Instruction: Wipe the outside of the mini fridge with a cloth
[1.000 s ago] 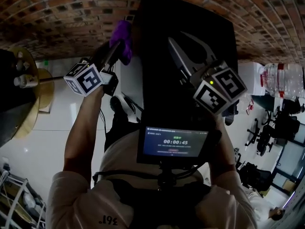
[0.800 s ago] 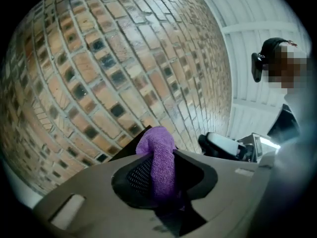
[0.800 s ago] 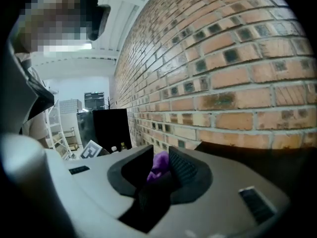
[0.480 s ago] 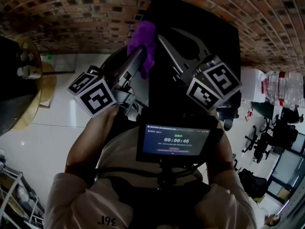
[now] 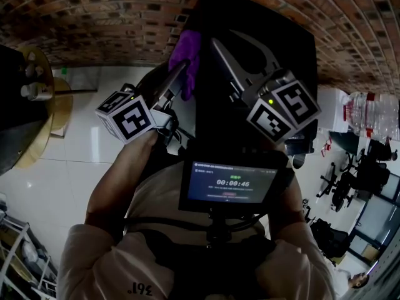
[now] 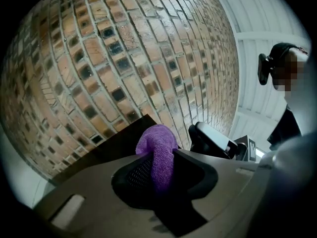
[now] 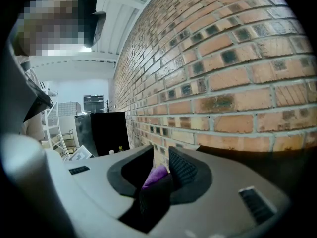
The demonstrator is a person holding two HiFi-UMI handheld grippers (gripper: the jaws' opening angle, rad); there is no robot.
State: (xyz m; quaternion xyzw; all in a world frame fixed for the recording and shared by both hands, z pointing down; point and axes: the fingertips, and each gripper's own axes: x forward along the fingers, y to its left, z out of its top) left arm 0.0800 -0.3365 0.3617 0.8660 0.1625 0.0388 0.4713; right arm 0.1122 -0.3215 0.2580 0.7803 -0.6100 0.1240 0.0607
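The black mini fridge (image 5: 275, 17) stands against a brick wall, seen from above in the head view. A purple cloth (image 5: 187, 58) is bunched at the fridge's left top edge, and my left gripper (image 5: 181, 74) is shut on it. In the left gripper view the cloth (image 6: 157, 152) bulges out between the pads of that gripper (image 6: 158, 167), with the fridge's dark edge (image 6: 114, 143) just behind. My right gripper (image 5: 240, 49) hovers over the fridge top, open with nothing gripped. Through the right gripper's (image 7: 161, 165) gap the cloth (image 7: 156, 175) shows beyond.
The brick wall (image 5: 94, 24) runs behind the fridge. A round wooden table (image 5: 37, 124) stands at the left, a large water bottle (image 5: 369, 108) and office chairs (image 5: 356, 174) at the right. A small screen (image 5: 231, 183) hangs at the person's chest. A dark cabinet (image 7: 101, 130) stands further along the wall.
My left gripper has carried the purple cloth rightward, from beside the fridge's left side onto its left top edge. The right gripper has barely shifted.
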